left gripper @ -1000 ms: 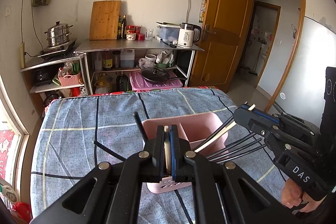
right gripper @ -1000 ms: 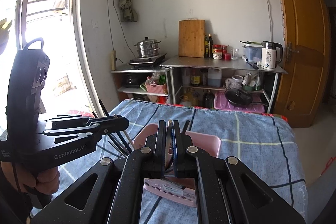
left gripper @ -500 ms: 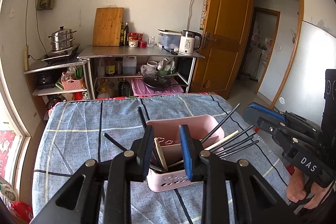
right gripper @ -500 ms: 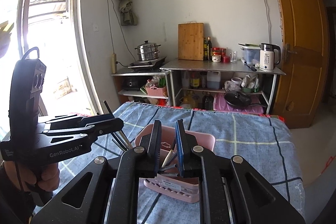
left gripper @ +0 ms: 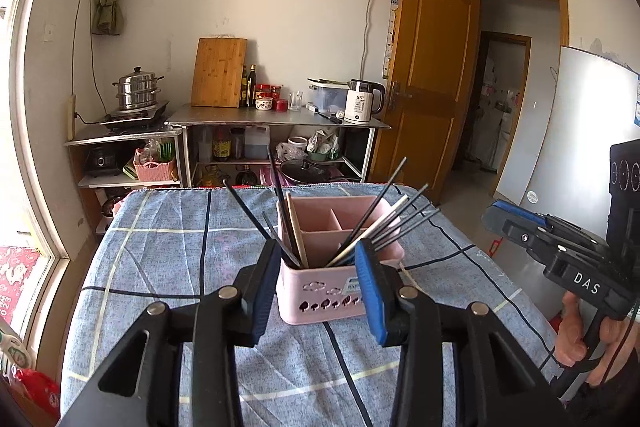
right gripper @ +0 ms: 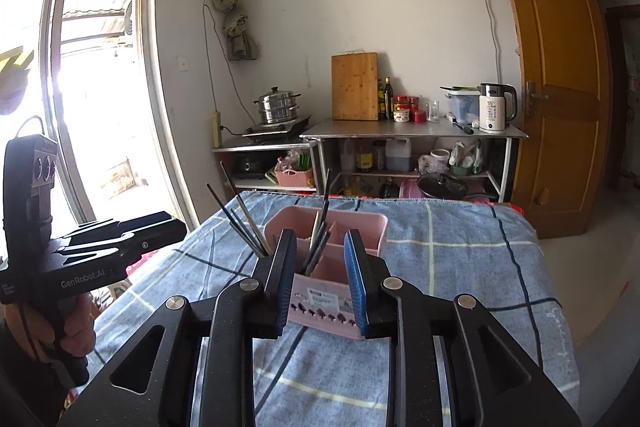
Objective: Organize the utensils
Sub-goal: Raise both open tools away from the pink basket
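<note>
Both grippers have backed away from the pink holder (left gripper: 320, 291), jaws no longer clamped.

On the blue checked tablecloth (left gripper: 160, 247) the holder stands upright, chopsticks (left gripper: 384, 219) leaning in its compartments; left gripper (left gripper: 318, 291) and right gripper (right gripper: 320, 279) are opening, pads clear, grasping nothing.

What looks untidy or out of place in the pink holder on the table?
The chopsticks in the holder splay left and right instead of standing together, all crowded into its near compartment; the far compartments look empty.
</note>
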Available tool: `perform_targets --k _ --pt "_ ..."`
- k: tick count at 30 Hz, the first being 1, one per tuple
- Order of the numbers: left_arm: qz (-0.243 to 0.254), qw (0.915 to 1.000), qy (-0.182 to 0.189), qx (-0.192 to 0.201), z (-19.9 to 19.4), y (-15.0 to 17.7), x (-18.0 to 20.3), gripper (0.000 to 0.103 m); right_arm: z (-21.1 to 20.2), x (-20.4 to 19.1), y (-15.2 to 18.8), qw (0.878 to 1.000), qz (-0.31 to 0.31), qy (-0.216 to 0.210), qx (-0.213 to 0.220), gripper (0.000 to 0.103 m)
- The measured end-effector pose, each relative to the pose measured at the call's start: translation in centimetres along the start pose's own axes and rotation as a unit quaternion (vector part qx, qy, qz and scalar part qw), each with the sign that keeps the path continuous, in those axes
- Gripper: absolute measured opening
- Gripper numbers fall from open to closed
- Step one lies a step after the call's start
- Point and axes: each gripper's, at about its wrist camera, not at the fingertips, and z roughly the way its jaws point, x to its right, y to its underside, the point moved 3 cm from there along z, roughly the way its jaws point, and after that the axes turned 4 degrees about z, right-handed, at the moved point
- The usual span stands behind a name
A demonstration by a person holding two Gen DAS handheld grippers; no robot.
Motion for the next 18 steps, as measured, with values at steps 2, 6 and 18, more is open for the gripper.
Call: perform_targets --k 2,6,18 --pt "0.002 1.0000 -0.004 0.002 -0.7 1.1 0.5 0.043 -0.7 -0.2 1.1 1.000 0.002 -0.002 -0.002 0.027" --pt "0.002 0.9999 -0.010 0.007 -1.9 3.4 1.5 0.043 -1.9 -0.6 3.6 1.000 -0.001 0.002 -0.010 0.028" --pt "0.007 0.9996 -0.024 0.012 -3.6 8.2 4.4 0.043 -4.0 -1.5 9.1 1.000 -0.006 0.018 -0.022 0.029"
